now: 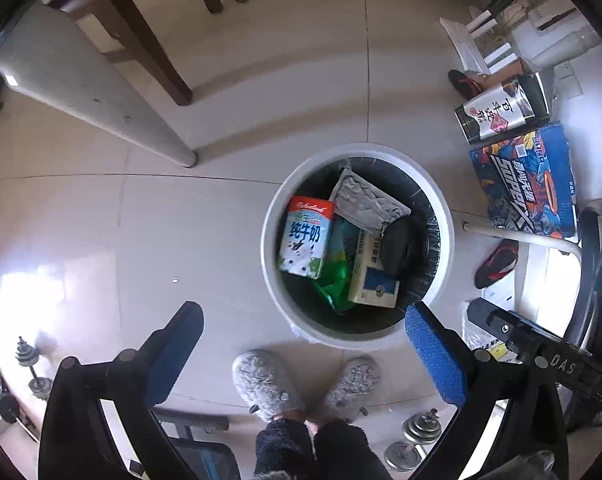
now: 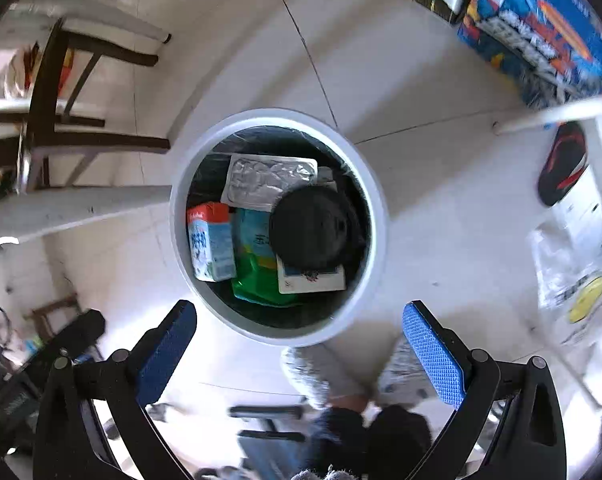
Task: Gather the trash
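A round white trash bin (image 1: 269,240) (image 2: 377,216) with a black liner stands on the tiled floor below both grippers. Inside lie a milk carton (image 1: 305,240) (image 2: 211,242), a silver foil tray (image 1: 367,200) (image 2: 261,180), a green bag (image 1: 337,276) (image 2: 257,276), a cream and blue box (image 1: 375,276) (image 2: 313,282) and a round black lid (image 1: 403,246) (image 2: 313,230). My left gripper (image 1: 301,340) hangs open above the bin's near rim, nothing between its blue pads (image 1: 433,356). My right gripper (image 2: 299,338) is also open and empty, its pads (image 2: 433,356) wide apart.
A person's grey fluffy slippers (image 1: 269,384) (image 2: 321,372) stand just in front of the bin. Table legs (image 1: 101,92) and a dark chair (image 1: 157,40) lie to the left. A blue printed box (image 1: 529,184), a carton (image 1: 501,112), slippers (image 1: 497,264) and dumbbells (image 1: 417,436) lie around.
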A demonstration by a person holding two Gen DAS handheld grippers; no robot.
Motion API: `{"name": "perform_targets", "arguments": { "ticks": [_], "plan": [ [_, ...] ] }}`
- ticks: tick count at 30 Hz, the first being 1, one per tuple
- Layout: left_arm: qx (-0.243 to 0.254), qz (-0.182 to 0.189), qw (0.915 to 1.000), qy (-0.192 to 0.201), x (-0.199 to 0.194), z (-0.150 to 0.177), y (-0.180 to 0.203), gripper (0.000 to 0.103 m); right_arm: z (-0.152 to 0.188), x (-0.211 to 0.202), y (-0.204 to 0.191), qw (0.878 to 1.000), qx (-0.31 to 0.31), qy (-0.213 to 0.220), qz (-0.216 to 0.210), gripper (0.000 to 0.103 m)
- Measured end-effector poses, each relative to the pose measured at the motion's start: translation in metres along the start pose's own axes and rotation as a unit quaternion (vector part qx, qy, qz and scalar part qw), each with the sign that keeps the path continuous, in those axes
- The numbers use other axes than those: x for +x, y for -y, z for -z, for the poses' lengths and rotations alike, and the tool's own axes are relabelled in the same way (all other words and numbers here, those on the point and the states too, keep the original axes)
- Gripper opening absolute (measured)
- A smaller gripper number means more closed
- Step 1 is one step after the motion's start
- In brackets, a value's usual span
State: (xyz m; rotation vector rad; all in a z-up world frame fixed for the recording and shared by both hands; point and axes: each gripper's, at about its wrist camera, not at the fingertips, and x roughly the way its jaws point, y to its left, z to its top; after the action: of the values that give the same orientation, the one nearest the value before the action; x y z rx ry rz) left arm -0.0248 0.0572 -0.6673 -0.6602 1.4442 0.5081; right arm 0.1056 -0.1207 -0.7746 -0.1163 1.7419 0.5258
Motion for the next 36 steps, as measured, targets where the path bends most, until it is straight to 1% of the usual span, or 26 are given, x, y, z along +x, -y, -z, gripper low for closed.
{"name": "perform_targets", "arguments": {
  "ticks": [2,5,6,8,10,13,15,18,19,21,23,25,28,30,32,34,36],
  "plan": [
    [0.002,-0.010,0.9999,0.008,-0.015,0.007,0.000,0.103,0.007,-0.014,-0.007,0.999,-0.023,0.012,0.036,0.103],
    [0.002,-0.022,0.9996,0.020,-0.043,0.019,0.005,0.103,0.020,-0.042,-0.017,0.994,-0.051,0.033,0.089,0.103],
    [-0.001,-0.027,0.9994,0.022,-0.055,0.023,0.007,0.103,0.025,-0.054,-0.021,0.993,-0.056,0.039,0.100,0.103],
    [-0.005,-0.025,0.9994,0.025,-0.076,0.031,0.009,0.103,0.035,-0.076,-0.023,0.991,-0.062,0.043,0.112,0.103],
    [-0.003,-0.030,0.9991,0.030,-0.101,0.038,0.012,0.103,0.048,-0.107,-0.029,0.989,-0.070,0.054,0.118,0.103],
    [-0.001,-0.033,0.9988,0.037,-0.152,0.054,0.016,0.103,0.065,-0.149,-0.035,0.988,-0.078,0.061,0.117,0.103],
    [0.002,-0.029,0.9988,0.039,-0.179,0.063,0.021,0.103,0.080,-0.189,-0.043,0.988,-0.084,0.067,0.115,0.103],
    [0.011,-0.020,0.9989,0.041,-0.233,0.083,0.029,0.103,0.104,-0.249,-0.054,0.987,-0.090,0.078,0.109,0.103],
    [0.014,-0.017,0.9989,0.041,-0.251,0.090,0.032,0.103,0.112,-0.263,-0.057,0.987,-0.092,0.081,0.107,0.103],
    [0.020,-0.008,0.9989,0.042,-0.281,0.101,0.039,0.103,0.131,-0.312,-0.067,0.987,-0.096,0.088,0.099,0.103],
    [0.026,0.010,0.9985,0.046,-0.320,0.115,0.045,0.103,0.150,-0.354,-0.075,0.987,-0.097,0.094,0.088,0.103],
    [0.033,0.024,0.9979,0.050,-0.347,0.124,0.052,0.103,0.169,-0.396,-0.082,0.987,-0.097,0.100,0.074,0.103],
    [0.051,0.050,0.9949,0.071,-0.400,0.137,0.063,0.103,0.195,-0.456,-0.091,0.987,-0.103,0.114,0.054,0.103],
    [0.052,0.069,0.9925,0.086,-0.430,0.143,0.066,0.103,0.209,-0.489,-0.096,0.985,-0.108,0.126,0.044,0.103],
    [0.052,0.090,0.9898,0.098,-0.454,0.148,0.068,0.103,0.226,-0.530,-0.101,0.982,-0.114,0.146,0.031,0.103],
    [0.050,0.119,0.9860,0.106,-0.479,0.154,0.068,0.103,0.239,-0.560,-0.105,0.979,-0.119,0.161,0.021,0.103],
    [0.053,0.136,0.9828,0.113,-0.498,0.160,0.068,0.103,0.250,-0.585,-0.109,0.978,-0.123,0.168,0.005,0.103]
  ]
}}
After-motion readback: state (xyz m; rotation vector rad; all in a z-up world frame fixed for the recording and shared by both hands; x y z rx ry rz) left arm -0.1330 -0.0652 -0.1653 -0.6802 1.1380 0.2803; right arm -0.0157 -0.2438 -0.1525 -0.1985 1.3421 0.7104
